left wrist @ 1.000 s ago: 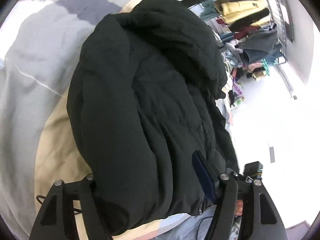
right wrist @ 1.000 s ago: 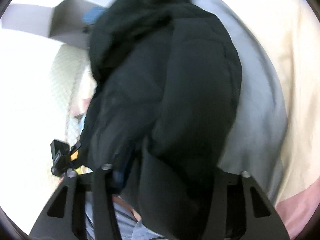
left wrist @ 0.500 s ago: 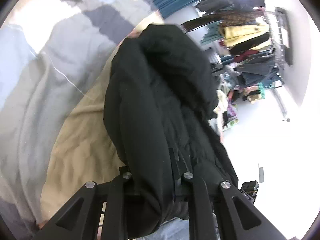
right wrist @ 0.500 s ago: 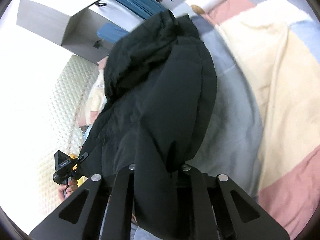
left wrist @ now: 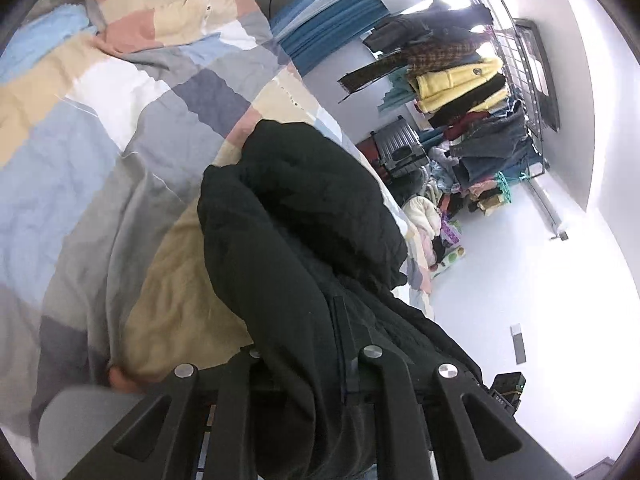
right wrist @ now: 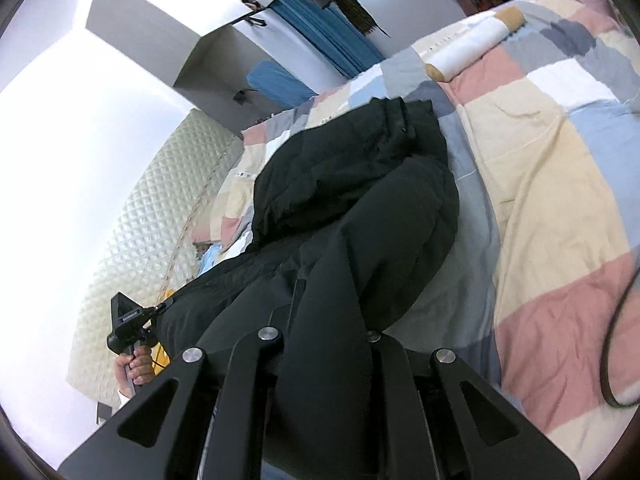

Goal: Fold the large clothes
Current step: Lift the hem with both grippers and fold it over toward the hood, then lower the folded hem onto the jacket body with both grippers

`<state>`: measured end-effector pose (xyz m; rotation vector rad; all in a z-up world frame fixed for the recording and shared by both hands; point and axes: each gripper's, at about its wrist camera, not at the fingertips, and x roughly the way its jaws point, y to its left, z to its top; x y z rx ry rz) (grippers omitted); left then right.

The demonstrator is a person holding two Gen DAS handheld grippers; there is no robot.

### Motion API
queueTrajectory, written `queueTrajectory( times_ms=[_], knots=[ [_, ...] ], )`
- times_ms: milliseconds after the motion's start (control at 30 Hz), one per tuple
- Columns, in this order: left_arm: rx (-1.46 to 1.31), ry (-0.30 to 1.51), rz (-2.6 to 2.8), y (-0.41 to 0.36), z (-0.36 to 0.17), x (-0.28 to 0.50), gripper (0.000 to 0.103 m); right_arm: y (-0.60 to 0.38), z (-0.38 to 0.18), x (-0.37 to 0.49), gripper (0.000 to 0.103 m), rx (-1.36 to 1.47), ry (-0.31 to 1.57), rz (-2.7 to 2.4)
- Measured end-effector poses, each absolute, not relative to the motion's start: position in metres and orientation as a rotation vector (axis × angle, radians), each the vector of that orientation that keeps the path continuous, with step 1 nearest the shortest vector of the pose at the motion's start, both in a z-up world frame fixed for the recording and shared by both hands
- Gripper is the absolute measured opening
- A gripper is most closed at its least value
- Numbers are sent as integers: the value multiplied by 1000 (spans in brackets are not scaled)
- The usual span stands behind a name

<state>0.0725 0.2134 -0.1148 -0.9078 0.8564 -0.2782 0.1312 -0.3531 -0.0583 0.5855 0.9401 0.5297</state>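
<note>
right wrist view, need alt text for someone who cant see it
The right gripper is shut on a bulky black padded jacket that drapes across a pastel patchwork quilt. At left, a hand holds the other gripper beside a white quilted headboard.

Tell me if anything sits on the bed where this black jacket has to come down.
Nothing visible does. Both grippers, left and right, are already clamped on the black jacket, so nothing separates them from it. The patchwork quilt beside and beyond the jacket looks bare; what lies under the jacket is hidden.
</note>
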Motion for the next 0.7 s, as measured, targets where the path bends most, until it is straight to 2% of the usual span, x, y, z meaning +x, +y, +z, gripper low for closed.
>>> queueTrajectory(
  times_ms=[467,700],
  knots=[
    [-748,812,-277,204,-34,-10,11,-356,9,42,11,437,848,496],
    [-607,786,-237,193,-11,28,12,-368,19,83,13,498,841,455]
  ],
)
